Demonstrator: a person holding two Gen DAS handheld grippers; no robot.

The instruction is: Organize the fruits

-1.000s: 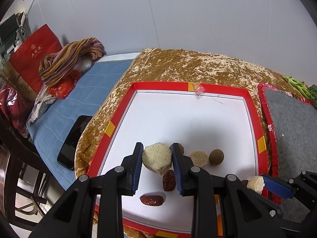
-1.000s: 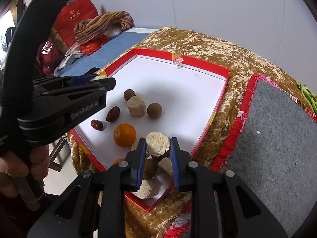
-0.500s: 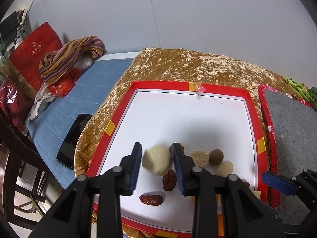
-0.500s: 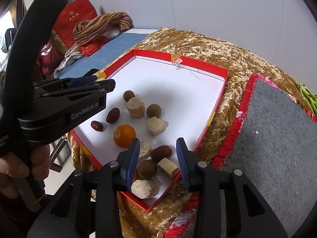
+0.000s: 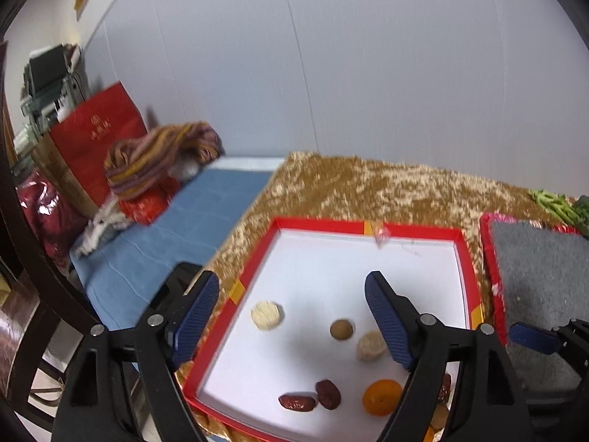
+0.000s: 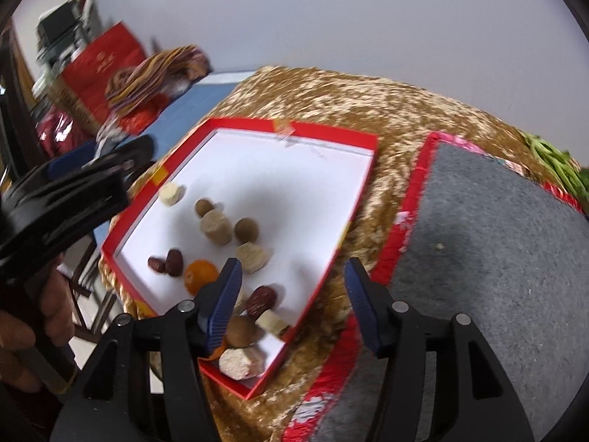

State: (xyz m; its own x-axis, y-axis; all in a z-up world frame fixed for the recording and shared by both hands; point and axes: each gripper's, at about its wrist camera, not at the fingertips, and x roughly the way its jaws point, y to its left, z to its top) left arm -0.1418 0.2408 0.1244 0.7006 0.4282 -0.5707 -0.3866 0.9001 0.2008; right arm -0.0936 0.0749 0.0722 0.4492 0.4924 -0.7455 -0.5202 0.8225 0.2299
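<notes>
A red-rimmed white tray (image 5: pixel 279 223) (image 6: pixel 331 136) lies on a gold cloth. Inside are a pale round piece (image 5: pixel 267 315) (image 6: pixel 171 194) near its left wall, a brown ball (image 5: pixel 341 329), another pale piece (image 5: pixel 371 346), two red dates (image 5: pixel 309 399) (image 6: pixel 166 263) and an orange (image 5: pixel 382 397) (image 6: pixel 200 275). The right wrist view adds a pale cylinder (image 6: pixel 216 226), a second brown ball (image 6: pixel 246 230), a pale chunk (image 6: pixel 252 256) and more pieces in the near corner (image 6: pixel 254 328). My left gripper (image 5: pixel 292 320) hangs open above the tray, holding nothing. My right gripper (image 6: pixel 292 304) is open over the tray's right edge, also holding nothing.
A grey felt mat (image 6: pixel 489 258) (image 5: pixel 541 269) with a red border lies right of the tray. Green vegetables (image 6: pixel 552 158) sit at the far right. Left of the table a blue-covered bed (image 5: pixel 176 228) carries a striped cloth (image 5: pixel 162 158), a red bag (image 5: pixel 95 132) and a dark phone. A hand (image 6: pixel 33 316) holds the left gripper.
Both grippers let go of their pale pieces, which now lie in the tray. Both sets of jaws have opened wide and both grippers have lifted and drawn back.
</notes>
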